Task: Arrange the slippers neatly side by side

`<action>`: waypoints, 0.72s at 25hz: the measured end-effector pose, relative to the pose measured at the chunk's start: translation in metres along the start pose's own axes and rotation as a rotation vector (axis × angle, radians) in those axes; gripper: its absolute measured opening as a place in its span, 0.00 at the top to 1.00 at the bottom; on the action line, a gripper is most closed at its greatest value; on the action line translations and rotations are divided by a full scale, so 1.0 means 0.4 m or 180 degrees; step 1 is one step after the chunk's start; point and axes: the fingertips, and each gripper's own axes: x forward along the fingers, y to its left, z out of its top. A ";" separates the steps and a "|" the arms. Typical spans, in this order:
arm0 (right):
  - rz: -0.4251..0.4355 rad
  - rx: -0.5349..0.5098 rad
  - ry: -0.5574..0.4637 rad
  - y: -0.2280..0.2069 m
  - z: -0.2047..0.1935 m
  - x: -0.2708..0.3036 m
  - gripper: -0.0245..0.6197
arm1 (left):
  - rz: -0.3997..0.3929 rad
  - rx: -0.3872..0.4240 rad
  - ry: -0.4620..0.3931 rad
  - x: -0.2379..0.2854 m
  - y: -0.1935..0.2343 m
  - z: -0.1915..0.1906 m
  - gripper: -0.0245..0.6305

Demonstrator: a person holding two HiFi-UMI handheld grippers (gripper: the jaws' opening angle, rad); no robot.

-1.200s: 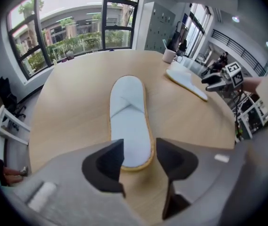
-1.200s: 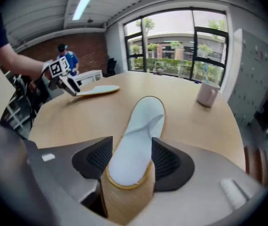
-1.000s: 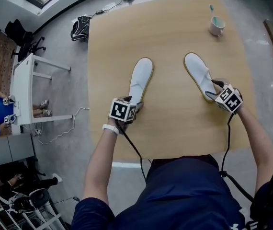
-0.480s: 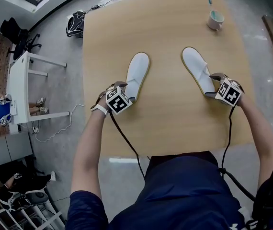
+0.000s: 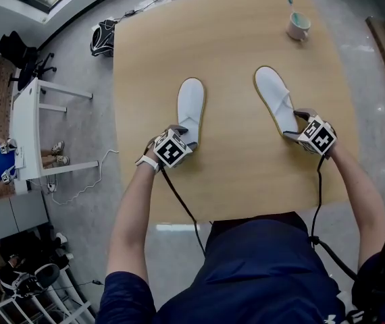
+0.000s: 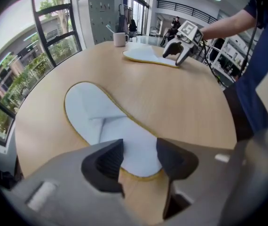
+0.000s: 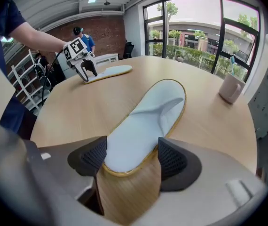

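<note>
The left slipper (image 5: pixel 191 103) and right slipper (image 5: pixel 273 96) lie well apart on the table (image 5: pixel 240 174), heels near us. Our left gripper (image 6: pixel 138 157), jaws just closing, and right gripper (image 7: pixel 128 157), just opened wide, straddle those heels ungripped; we should clamp squarely, then slide.

- The left gripper (image 5: pixel 182 133) is pointed steeply down at the near left, carried on the outstretched left forearm (image 5: pixel 133 211).
- Its jaws have just been closing. The heel of the left slipper (image 5: pixel 190 103) is straddled, but no pressing is seen.
- The right gripper (image 5: pixel 295 123) is held tilted down at the near right, on the right forearm (image 5: pixel 358 187).
- Its jaws have just been opening and are spread wide — the heel of the right slipper (image 5: pixel 273 96) lies between them.
</note>
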 end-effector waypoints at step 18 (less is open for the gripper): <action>-0.0276 0.0447 -0.0053 0.100 0.030 0.028 0.42 | -0.0002 -0.0649 -0.0280 0.061 -0.175 0.154 0.61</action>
